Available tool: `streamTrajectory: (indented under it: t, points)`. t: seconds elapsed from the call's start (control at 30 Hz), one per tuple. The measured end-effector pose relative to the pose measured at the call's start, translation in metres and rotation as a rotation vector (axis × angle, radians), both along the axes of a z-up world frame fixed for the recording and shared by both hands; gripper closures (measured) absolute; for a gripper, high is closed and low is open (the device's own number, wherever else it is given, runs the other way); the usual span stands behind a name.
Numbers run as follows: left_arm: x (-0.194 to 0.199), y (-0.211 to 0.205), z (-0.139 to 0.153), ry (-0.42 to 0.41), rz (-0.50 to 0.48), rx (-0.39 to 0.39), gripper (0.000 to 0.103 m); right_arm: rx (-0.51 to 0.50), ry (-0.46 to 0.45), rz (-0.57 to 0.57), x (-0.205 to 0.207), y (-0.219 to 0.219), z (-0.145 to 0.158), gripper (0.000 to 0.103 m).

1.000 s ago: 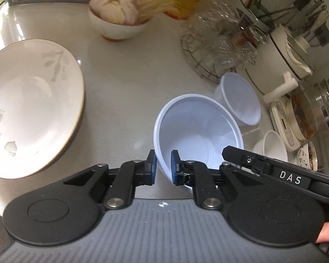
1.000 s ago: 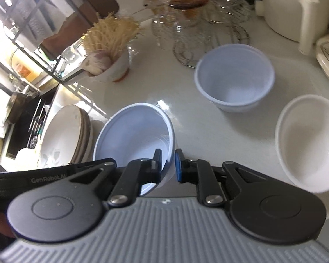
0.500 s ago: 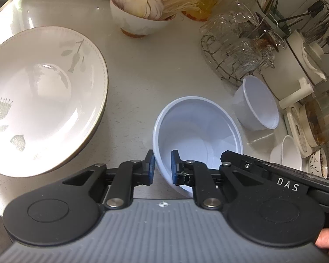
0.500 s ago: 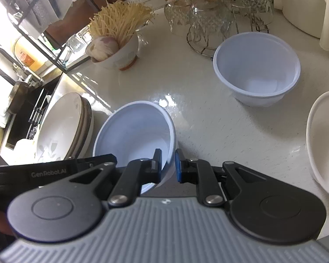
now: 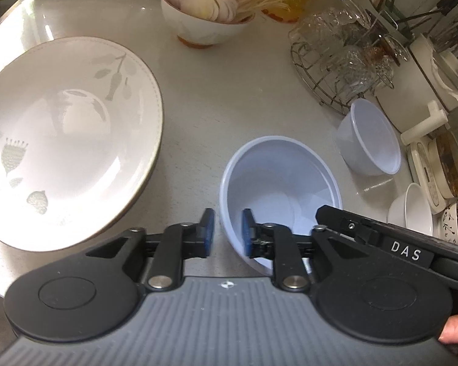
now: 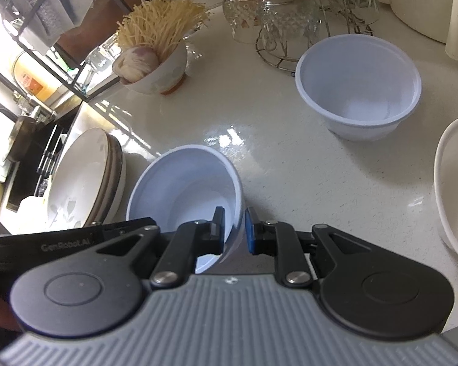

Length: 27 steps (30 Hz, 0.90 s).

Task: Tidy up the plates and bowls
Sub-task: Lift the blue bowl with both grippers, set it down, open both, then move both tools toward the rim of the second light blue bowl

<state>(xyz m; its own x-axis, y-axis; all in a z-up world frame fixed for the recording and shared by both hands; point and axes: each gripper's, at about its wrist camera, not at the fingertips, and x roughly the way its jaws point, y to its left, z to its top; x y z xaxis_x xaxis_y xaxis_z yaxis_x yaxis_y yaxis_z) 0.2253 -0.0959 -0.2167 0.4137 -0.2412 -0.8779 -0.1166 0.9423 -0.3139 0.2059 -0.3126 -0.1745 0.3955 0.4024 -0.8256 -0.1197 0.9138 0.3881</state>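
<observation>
A pale blue plastic bowl (image 5: 278, 183) sits low over the counter between both grippers. My left gripper (image 5: 227, 231) straddles its near-left rim. Its jaws are opening, and the left pad (image 5: 207, 228) stands clear of the bowl's wall. In the right wrist view the same bowl (image 6: 186, 183) leans toward the plates, with my right gripper (image 6: 234, 228) shut on its right rim. A second pale blue bowl (image 6: 357, 91) stands farther back on the right, also seen as the far bowl (image 5: 372, 140). A stack of leaf-patterned plates (image 6: 79, 189) lies left of the held bowl, with its top plate (image 5: 61, 131) showing.
A white bowl (image 6: 452, 189) sits at the right edge. A bowl of onion and noodles (image 5: 204, 15) stands at the back. A wire rack of glasses (image 5: 342, 70) and white appliances (image 5: 418, 91) crowd the back right. A sink (image 6: 24, 158) lies beyond the plates.
The left jaws have spread apart and come off the bowl's rim. The right gripper and the bowl sank slightly toward the counter and then stayed still.
</observation>
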Motion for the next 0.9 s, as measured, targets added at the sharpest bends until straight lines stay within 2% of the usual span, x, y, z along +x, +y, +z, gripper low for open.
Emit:
streamTrajectory:
  t: [0.07,0.1,0.13,0.17,0.33,0.5,0.9]
  points:
    - [-0.003,0.002,0.006,-0.008,0.011,0.013,0.063,-0.014,-0.016,-0.001,-0.001,0.001,0.003,0.081]
    - [-0.004,0.004,0.009,-0.016,0.02,0.012,0.062,-0.025,-0.026,-0.004,-0.002,0.001,0.006,0.074]
    - [-0.005,0.006,0.012,-0.02,0.029,0.007,0.062,-0.025,-0.036,-0.008,-0.002,0.0,0.009,0.057]
    - [-0.007,0.007,0.016,-0.025,0.037,0.005,0.062,-0.02,-0.049,-0.013,-0.003,-0.001,0.012,0.053]
    - [-0.013,0.006,0.041,-0.065,0.044,0.026,0.062,-0.031,-0.094,0.01,-0.008,-0.002,0.035,0.053]
    - [-0.024,0.003,0.08,-0.133,0.065,0.064,0.062,-0.021,-0.137,0.032,-0.015,-0.007,0.064,0.053]
    - [-0.055,-0.014,0.146,-0.27,0.043,0.081,0.062,0.0,-0.313,0.056,-0.049,-0.022,0.135,0.053]
